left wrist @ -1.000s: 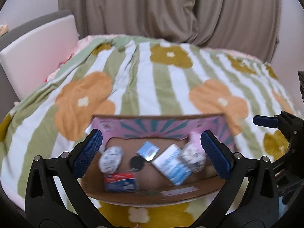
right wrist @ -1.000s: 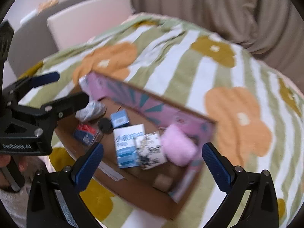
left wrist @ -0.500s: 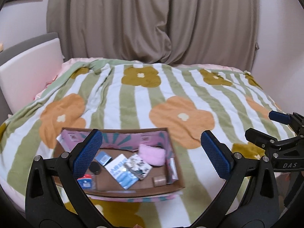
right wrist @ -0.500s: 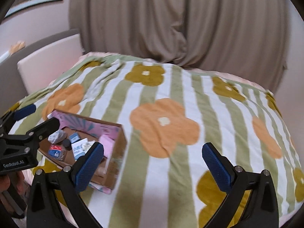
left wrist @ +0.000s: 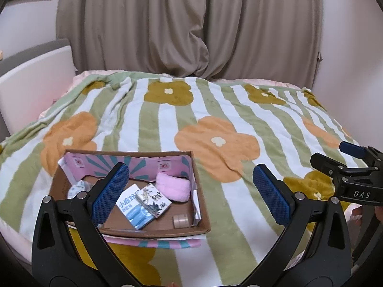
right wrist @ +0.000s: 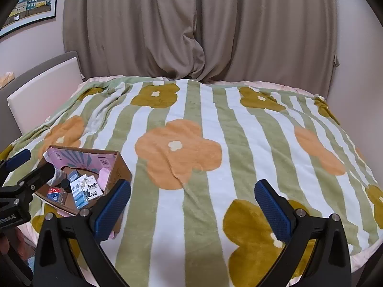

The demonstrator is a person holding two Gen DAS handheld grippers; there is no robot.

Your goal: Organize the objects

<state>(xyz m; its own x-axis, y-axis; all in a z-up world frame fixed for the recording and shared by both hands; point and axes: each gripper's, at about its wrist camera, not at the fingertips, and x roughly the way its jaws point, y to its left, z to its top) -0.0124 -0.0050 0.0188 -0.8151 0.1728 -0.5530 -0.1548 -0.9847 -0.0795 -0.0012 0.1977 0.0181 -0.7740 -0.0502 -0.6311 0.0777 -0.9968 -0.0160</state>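
An open cardboard box (left wrist: 202, 205) with a pink patterned lining sits at the near left of the bed; it also shows in the right wrist view (right wrist: 122, 165). Inside lie a pink fluffy pouch (left wrist: 173, 187), a blue-and-white packet (left wrist: 135, 210), an illustrated card pack (left wrist: 155, 197), a small tape roll (left wrist: 180, 221), a white crumpled packet (left wrist: 76, 189) and a red-and-blue box (right wrist: 54, 193). My left gripper (left wrist: 191, 193) is open and empty, held back above the box's near side. My right gripper (right wrist: 192, 205) is open and empty over the blanket, right of the box.
The bed carries a green-and-white striped blanket (right wrist: 215, 143) with orange and mustard flowers. A white headboard (left wrist: 33, 81) stands at the left. Beige curtains (left wrist: 191, 24) hang behind. A framed picture (right wrist: 28, 2) hangs on the left wall.
Both grippers have pulled back and up from the box, so the whole bed shows now. The right view swung right, leaving the box at its left edge. Both stay open.
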